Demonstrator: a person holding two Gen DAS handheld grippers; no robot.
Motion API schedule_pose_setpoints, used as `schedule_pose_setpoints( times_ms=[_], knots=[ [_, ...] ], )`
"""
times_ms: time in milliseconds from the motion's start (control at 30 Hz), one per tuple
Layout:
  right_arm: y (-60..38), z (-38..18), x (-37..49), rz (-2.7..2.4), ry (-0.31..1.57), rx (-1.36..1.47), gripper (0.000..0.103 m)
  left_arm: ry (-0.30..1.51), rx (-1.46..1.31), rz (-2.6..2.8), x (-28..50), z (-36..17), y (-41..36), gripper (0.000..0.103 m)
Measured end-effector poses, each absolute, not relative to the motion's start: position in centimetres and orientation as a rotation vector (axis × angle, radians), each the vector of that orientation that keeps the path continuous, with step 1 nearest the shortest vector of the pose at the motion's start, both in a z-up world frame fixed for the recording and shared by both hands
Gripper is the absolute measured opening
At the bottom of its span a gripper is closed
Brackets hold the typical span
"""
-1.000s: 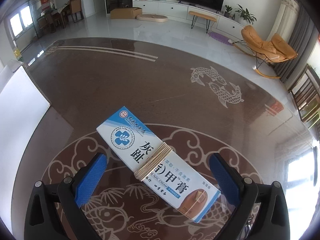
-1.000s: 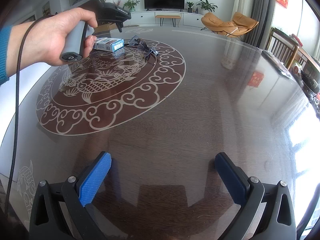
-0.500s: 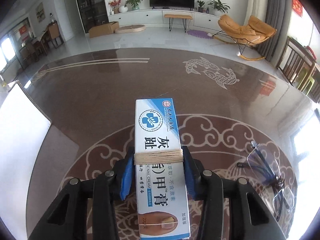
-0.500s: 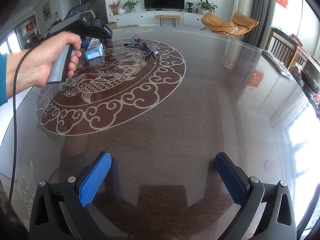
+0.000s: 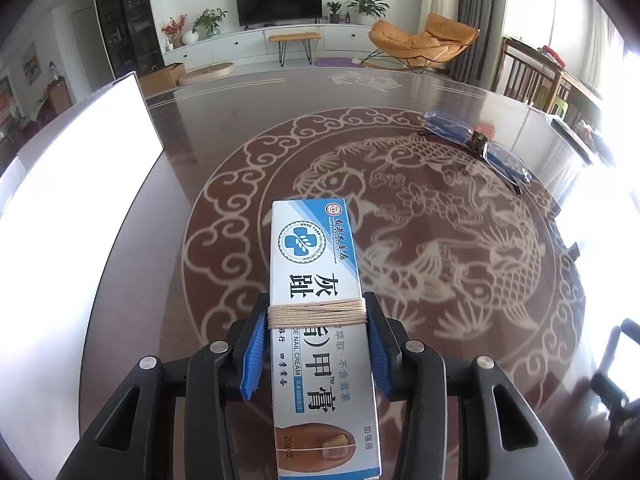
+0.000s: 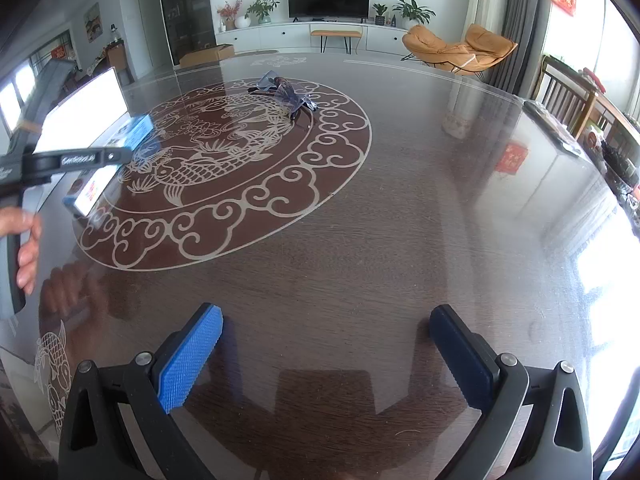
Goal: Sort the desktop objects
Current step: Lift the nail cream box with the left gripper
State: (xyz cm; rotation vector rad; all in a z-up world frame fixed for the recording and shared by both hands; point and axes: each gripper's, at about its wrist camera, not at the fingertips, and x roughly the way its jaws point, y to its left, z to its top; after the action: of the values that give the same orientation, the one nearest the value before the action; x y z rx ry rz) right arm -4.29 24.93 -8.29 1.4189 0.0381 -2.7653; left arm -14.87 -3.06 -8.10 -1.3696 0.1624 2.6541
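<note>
Nail-cream box gripped and carried off toward the white sheet

Taking the fish medallion [image 5: 400, 216] on the table [image 6: 400, 220] as the landmark: just left of it lies the white sheet [image 5: 72, 208]; over its left rim the left gripper [image 5: 316, 344] now clamps the nail-cream box [image 5: 316, 312] across its string-bound middle, where a second ago the box lay flat between wide jaws, so the pick is done and the box hangs clear of the glass, headed, I judge, for the sheet; at the medallion's far right rim the glasses [image 5: 480, 148] lie unsorted; on bare table well to the near right of the medallion, the right gripper [image 6: 324, 360] hovers spread wide with nothing between its pads, unmoved
</note>
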Motion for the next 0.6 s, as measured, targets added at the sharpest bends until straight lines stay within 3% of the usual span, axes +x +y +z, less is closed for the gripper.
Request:
schedule_pose_setpoints(
  times_ms=[167, 200, 233, 300, 600],
  knots=[
    [24.9, -8.3, -4.3, -2.765, 0.038, 1.419, 0.103, 0.165, -1.318, 2.641, -11.0, -8.3, -4.8, 0.047],
    [24.9, -8.3, -4.3, -2.765, 0.038, 1.419, 0.103, 0.172, -1.314, 2.654, -10.7, -8.4, -5.0, 0.058],
    [24.9, -8.3, -4.3, -2.765, 0.038, 1.419, 0.103, 0.173, -1.319, 2.679, -10.6, -8.6, -5.1, 0.075],
    [24.9, -8.3, -4.3, -2.765, 0.038, 1.419, 0.103, 0.138, -1.365, 2.685, -11.0, -8.9, -5.7, 0.089],
    [24.9, -8.3, -4.3, -2.765, 0.039, 1.419, 0.103, 0.122, -1.371, 2.675, -11.5, -9.2, -5.5, 0.092]
  ],
)
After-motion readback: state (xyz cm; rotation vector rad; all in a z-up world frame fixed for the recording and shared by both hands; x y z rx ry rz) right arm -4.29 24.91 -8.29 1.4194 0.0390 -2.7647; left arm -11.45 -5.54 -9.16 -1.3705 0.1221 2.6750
